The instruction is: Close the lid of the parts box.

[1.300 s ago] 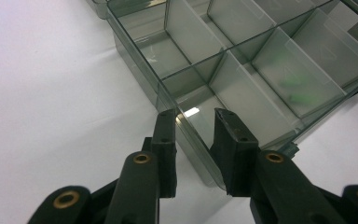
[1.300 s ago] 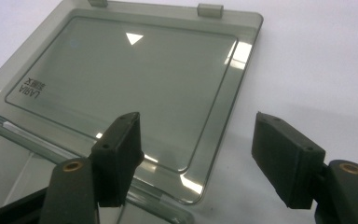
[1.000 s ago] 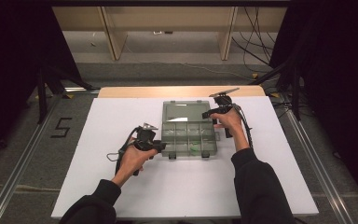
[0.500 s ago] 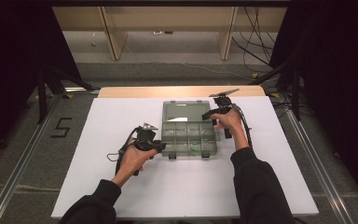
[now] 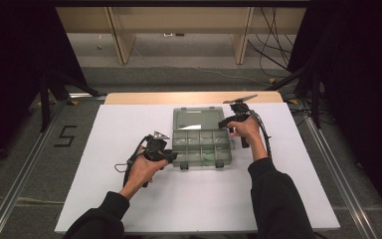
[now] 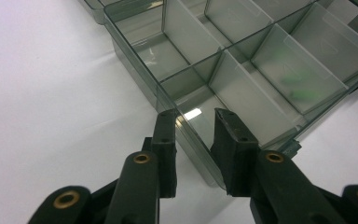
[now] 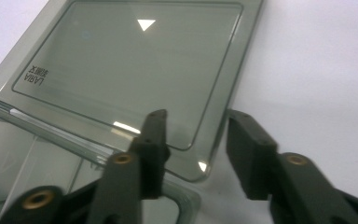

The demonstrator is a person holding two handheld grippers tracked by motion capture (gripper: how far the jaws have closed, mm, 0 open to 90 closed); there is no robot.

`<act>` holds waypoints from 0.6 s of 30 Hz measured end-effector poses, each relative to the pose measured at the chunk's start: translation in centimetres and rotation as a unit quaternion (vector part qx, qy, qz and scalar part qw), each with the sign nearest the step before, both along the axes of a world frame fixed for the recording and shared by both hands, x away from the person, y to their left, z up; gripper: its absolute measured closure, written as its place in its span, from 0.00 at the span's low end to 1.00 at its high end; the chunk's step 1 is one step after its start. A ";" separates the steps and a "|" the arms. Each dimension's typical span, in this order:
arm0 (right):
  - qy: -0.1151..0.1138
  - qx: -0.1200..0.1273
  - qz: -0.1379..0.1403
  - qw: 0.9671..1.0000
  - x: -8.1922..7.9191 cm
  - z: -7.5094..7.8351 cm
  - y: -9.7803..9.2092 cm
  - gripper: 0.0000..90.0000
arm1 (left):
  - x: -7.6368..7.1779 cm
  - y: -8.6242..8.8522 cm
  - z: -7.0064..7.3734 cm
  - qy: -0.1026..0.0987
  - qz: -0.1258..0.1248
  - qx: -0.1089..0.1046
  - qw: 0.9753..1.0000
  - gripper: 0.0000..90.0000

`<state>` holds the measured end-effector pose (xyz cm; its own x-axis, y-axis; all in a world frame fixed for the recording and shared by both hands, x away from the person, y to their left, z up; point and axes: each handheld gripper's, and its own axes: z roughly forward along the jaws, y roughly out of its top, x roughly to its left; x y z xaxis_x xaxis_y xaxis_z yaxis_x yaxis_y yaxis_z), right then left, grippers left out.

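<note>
High view: a clear compartment box (image 5: 201,145) lies open on the white table (image 5: 104,149), its lid (image 5: 197,119) folded back flat on the far side. The left gripper (image 5: 171,156) sits at the box's near left corner; the right gripper (image 5: 224,123) sits at the lid's right corner, where lid meets tray. Left gripper view: the jaws stand apart and straddle the box's side wall (image 6: 193,140), one jaw outside over the table, the other inside the corner compartment; whether they touch the wall cannot be told. A green item (image 6: 303,88) lies blurred in a compartment ahead and to the right of the jaws. Right gripper view: the jaws stand apart around the lid's rounded corner (image 7: 200,163), one jaw over the lid panel, the other over bare table just beside the edge.
</note>
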<state>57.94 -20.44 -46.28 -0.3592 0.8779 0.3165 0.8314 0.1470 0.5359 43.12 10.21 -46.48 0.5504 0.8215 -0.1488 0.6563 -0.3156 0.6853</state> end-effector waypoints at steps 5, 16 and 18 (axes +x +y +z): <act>0.033 0.032 -0.019 0.999 -0.2 0.0 -0.3 0.71 | 0.0 0.0 0.0 -0.003 -0.003 0.003 1.000 0.78; 0.050 0.048 -0.026 0.997 0.3 -0.6 0.6 0.56 | 0.0 0.1 0.0 -0.003 -0.005 0.002 1.000 0.78; 0.051 0.043 -0.030 0.997 0.3 -0.5 0.7 0.55 | 0.0 0.1 0.0 -0.004 -0.005 0.003 1.000 0.78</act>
<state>58.22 -19.73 -46.79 -0.2689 0.8650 0.4236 0.8880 0.0523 0.4568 43.12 10.28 -46.50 0.5606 0.8163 -0.1394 0.6473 -0.3269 0.6886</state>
